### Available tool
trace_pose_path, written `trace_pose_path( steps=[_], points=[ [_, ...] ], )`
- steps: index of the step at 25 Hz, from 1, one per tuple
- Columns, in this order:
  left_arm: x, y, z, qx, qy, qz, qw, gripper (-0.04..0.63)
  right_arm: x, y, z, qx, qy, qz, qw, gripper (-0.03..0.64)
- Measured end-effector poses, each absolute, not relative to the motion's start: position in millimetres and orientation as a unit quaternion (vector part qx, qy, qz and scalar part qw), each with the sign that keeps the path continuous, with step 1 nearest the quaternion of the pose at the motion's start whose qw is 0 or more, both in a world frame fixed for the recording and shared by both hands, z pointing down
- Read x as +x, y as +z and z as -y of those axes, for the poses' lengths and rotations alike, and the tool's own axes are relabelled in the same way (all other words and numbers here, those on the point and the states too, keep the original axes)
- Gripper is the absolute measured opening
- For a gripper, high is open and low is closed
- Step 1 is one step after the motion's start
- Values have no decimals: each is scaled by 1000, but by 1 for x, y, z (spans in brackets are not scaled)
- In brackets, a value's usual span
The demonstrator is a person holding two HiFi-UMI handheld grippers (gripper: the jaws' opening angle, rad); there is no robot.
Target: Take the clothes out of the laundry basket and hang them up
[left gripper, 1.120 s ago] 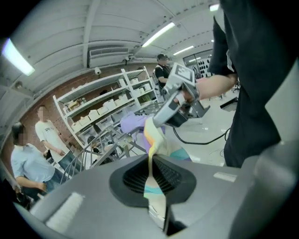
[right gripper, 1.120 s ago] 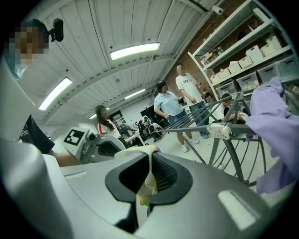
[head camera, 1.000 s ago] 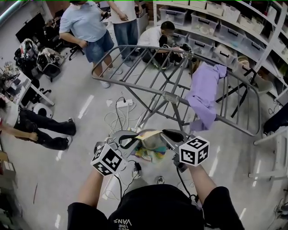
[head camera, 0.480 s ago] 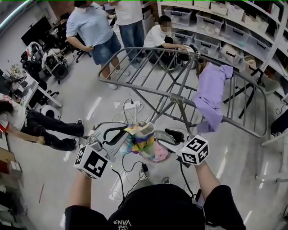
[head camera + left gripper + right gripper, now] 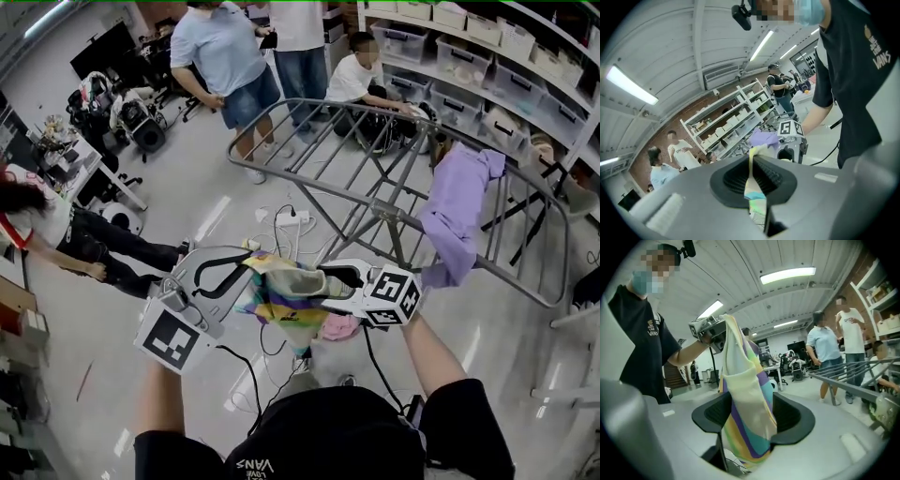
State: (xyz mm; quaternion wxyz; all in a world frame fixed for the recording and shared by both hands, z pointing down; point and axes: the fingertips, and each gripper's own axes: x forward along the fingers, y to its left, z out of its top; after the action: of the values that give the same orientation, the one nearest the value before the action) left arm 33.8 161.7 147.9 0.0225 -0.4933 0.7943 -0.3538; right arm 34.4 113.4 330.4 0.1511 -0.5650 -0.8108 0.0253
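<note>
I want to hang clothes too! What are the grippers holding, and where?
The left gripper pinches the striped cloth by its edge. The right gripper has just been opening its jaws; the cloth hangs between them, unpressed.

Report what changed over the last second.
The left claw rose and swung leftward, drawing the striped garment out with it. The right claw has just been opening its jaws; the cloth now hangs loose between them. Unchanged: the left claw keeps its pinch, and the purple garment stays on the drying rack.

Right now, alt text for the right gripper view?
A striped cloth, its top pinched by the left gripper, hangs between the jaws of the right gripper, which have just been opening. A drying rack and people stand at right.
</note>
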Motion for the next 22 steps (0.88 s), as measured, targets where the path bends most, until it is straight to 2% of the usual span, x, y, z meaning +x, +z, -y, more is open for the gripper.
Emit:
trace_pose_path(
  steps=[2, 5, 6, 13, 22],
  points=[
    [31, 151, -164, -477, -352, -805, 11, 15, 40, 333, -115, -584, 28, 796, 158, 231],
    [21, 157, -171, -445, -360, -820, -8, 17, 43, 331, -103, -577, 17, 801, 159, 43],
    [20, 159, -175, -434, -360, -825, -15, 17, 43, 329, -98, -572, 8, 805, 158, 17],
    [17, 166, -197, -390, -338, -856, -31, 17, 33, 293, -61, -537, -23, 832, 140, 14],
    [-7, 169, -202, -331, -317, -888, -36, 17, -18, 230, -25, -439, -78, 887, 123, 14]
  ],
)
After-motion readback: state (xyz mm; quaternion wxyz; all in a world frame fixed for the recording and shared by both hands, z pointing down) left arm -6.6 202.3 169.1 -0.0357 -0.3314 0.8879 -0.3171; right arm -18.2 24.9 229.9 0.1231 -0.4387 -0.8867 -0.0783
